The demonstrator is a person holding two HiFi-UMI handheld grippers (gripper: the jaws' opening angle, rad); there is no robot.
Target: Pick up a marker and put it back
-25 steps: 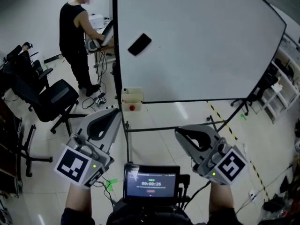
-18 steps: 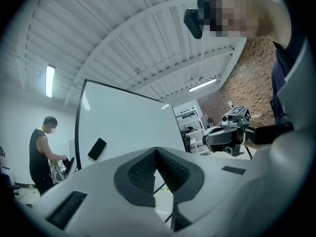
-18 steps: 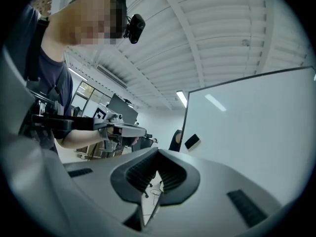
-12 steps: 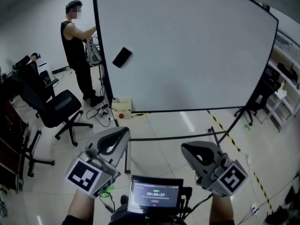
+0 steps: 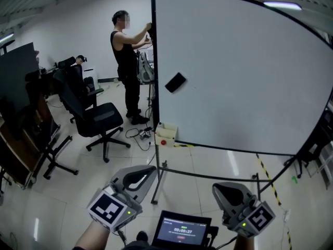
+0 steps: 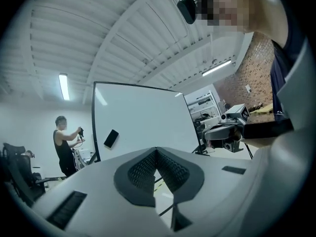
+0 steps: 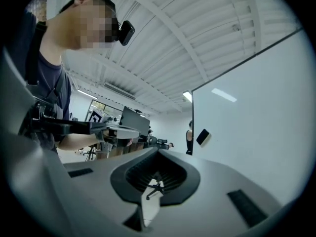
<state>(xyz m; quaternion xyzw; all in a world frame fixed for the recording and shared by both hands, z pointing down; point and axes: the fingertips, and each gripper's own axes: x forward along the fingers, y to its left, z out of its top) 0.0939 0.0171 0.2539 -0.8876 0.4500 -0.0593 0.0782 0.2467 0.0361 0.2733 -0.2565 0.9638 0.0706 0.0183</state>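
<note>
Facing the whiteboard (image 5: 250, 72), the left gripper (image 5: 148, 171) and right gripper (image 5: 221, 190) are both closed and empty. No marker is visible in any view, so picking it up and putting it back both seem still to do.

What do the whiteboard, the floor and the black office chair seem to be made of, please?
The whiteboard: a smooth, glossy white panel, probably coated steel or melamine, since a ceiling light reflects in it. The floor: pale polished tile, judging by faint joints and light streaks. The office chair: black matte seat, perhaps fabric, on a likely plastic star base.
</note>
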